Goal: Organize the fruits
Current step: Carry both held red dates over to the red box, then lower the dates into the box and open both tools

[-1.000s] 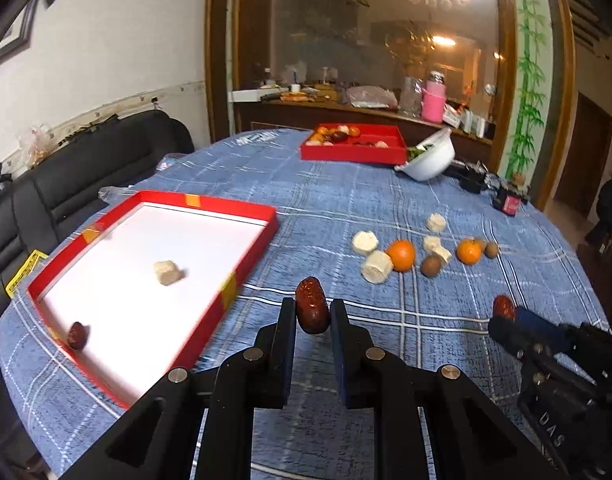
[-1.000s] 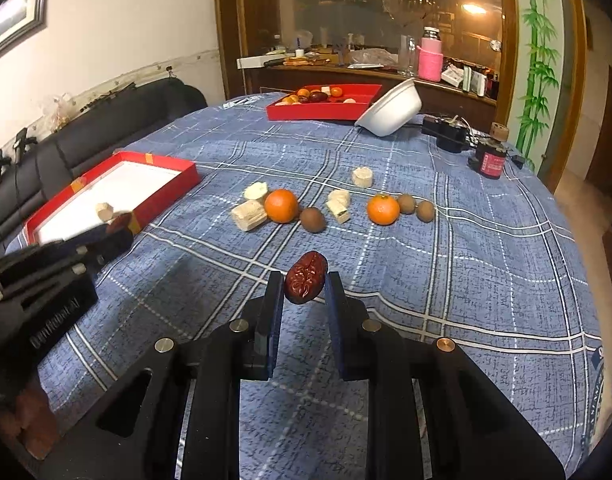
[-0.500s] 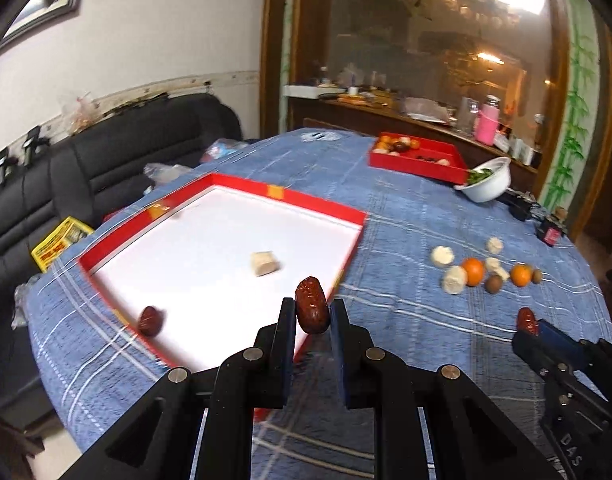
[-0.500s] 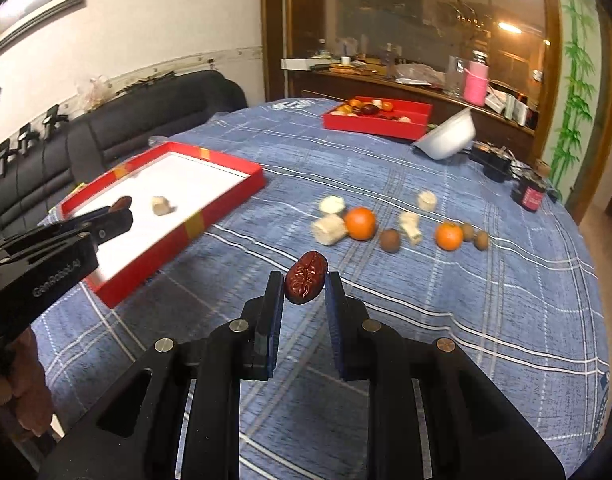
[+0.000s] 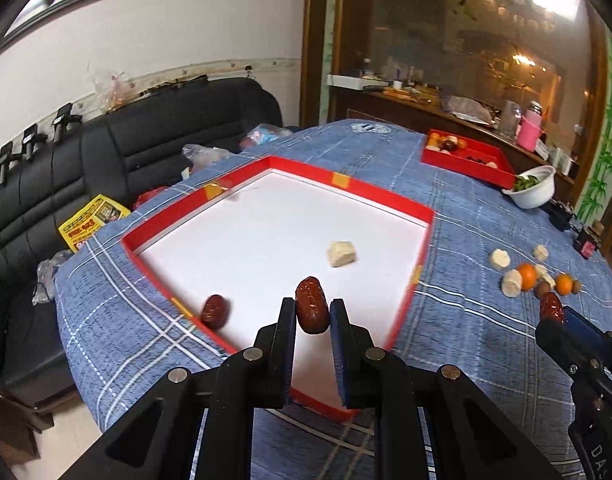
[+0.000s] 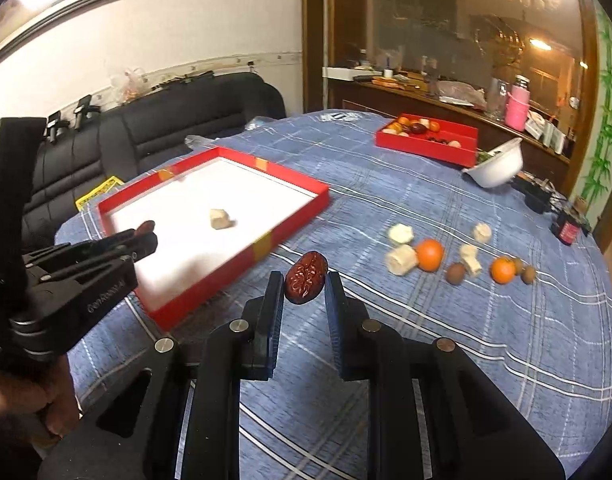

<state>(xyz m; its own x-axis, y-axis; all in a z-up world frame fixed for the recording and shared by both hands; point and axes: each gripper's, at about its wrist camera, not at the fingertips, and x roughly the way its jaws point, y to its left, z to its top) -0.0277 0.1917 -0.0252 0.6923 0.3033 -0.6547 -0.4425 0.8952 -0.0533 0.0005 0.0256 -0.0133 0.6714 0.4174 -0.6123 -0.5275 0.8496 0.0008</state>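
A big table (image 5: 477,208) with a blue checked cloth fills both views. Behind it, at the upper left, is a white wall and a black sofa (image 5: 154,148) with a yellow paper (image 5: 92,218) on it. At the upper right is a dark wood counter (image 6: 445,100) with a pink cup (image 6: 517,106) and warm lights. A red tray (image 5: 421,236) with a white floor sits on the cloth in the middle of the left view. In it lie one pale chunk (image 5: 341,254) and one red date (image 5: 214,311) near the tray's lower left rim. A smaller red box (image 6: 427,138) full of fruit sits far back, and a white bowl (image 6: 497,164) leans just beside it. Oranges (image 6: 429,255), pale pieces and little brown fruits lie loose on the cloth at the right. The left gripper (image 5: 313,314) is clenched on a date (image 5: 311,310). This date hangs over the near part of the tray, with its long side going up and down in the frame and tipped a bit to the left at the top. The right gripper (image 6: 305,284) is squeezed tight on another date (image 6: 306,278), wrinkly and dark red. It hangs over the cloth, just outside the tray's near rim, and its long side leans up to the right. A hand (image 6: 46,412) holds the left gripper at the lower left of the right view.
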